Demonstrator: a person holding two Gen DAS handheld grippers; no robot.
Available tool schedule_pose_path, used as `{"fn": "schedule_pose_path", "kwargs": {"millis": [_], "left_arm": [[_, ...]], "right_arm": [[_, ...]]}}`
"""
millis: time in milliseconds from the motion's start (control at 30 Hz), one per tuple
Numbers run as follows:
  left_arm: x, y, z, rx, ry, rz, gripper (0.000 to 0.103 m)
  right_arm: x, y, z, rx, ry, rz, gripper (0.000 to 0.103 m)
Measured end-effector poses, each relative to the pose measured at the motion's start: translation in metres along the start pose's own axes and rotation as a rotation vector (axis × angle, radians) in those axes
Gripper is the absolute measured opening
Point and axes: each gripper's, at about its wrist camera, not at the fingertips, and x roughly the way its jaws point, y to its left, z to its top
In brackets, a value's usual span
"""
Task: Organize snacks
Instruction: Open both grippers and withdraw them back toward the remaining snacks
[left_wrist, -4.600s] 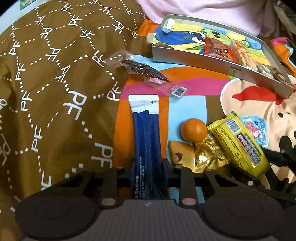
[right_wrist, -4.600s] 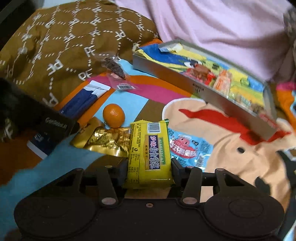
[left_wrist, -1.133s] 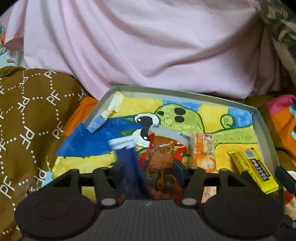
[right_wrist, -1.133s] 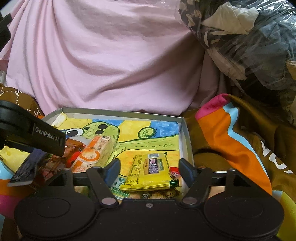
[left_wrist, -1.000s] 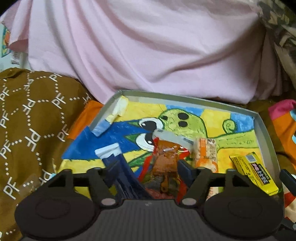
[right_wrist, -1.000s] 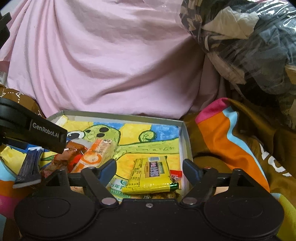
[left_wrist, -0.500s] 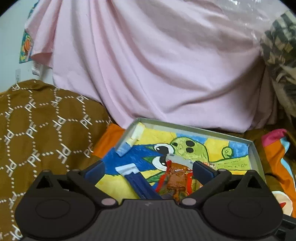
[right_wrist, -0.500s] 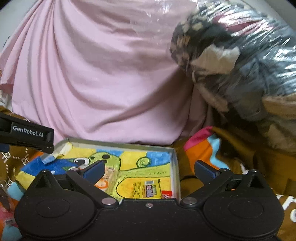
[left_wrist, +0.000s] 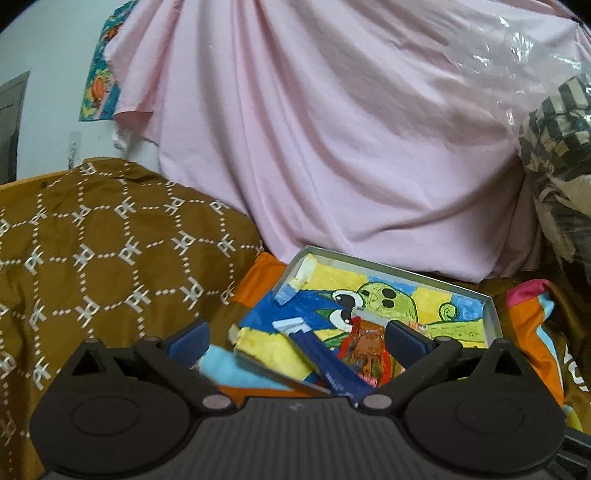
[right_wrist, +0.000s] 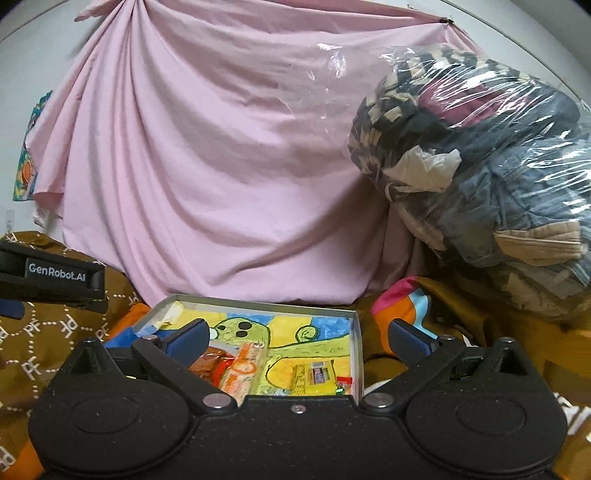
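Left gripper (left_wrist: 295, 338): jaws spread wide, having just been opening, with nothing between the pads; it hangs above the near edge of the tray.
Right gripper (right_wrist: 297, 334): jaws likewise spread wide after just opening, empty, raised over the tray's near right part.
Tray (left_wrist: 493, 317): shallow grey metal box lying on the bed, lined with a bright cartoon drawing of a green creature on yellow and blue.
Blue packet (left_wrist: 327, 363): long dark blue snack with a white end, lying slantwise in the left part of the tray, free of the left gripper.
Red-brown packet (left_wrist: 365, 345): clear-wrapped snack just beside the blue packet, on its right, inside the tray.
Orange-and-white bar (right_wrist: 242, 371): wrapped snack in the middle of the tray, seen from the right wrist.
Yellow packet (right_wrist: 314, 378): flat snack in the tray's near right corner, free of the right gripper.
Pink sheet (right_wrist: 207, 166): draped cloth rising behind the tray.
Brown cover (left_wrist: 110, 258): bedding with a white lattice print, left of the tray.
Clear bag (right_wrist: 480, 166): plastic sack of folded clothes, right of the pink sheet.
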Motion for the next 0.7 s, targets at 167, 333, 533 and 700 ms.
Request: {"fn": "schedule_pose_path", "kwargs": {"millis": [167,333,533,700], "left_arm": [[-0.025,0.018,-0.007,-0.013,0.004,-0.001,0.103],[-0.044,0.035,-0.019,-0.009,0.013,0.001,0.103],[-0.064,0.056,-0.034,-0.004,0.040,0.005,0.103],[-0.079,0.073,-0.053,0.007,0.042,0.023,0.103]], "right_arm": [[-0.028,0.003,0.000,0.013,0.003,0.012,0.102],[-0.055,0.001,-0.004,0.023,0.009,0.016,0.102],[-0.081,0.002,-0.014,0.039,0.024,0.037,0.102],[-0.099,0.007,-0.024,0.035,0.042,0.073,0.102]]}}
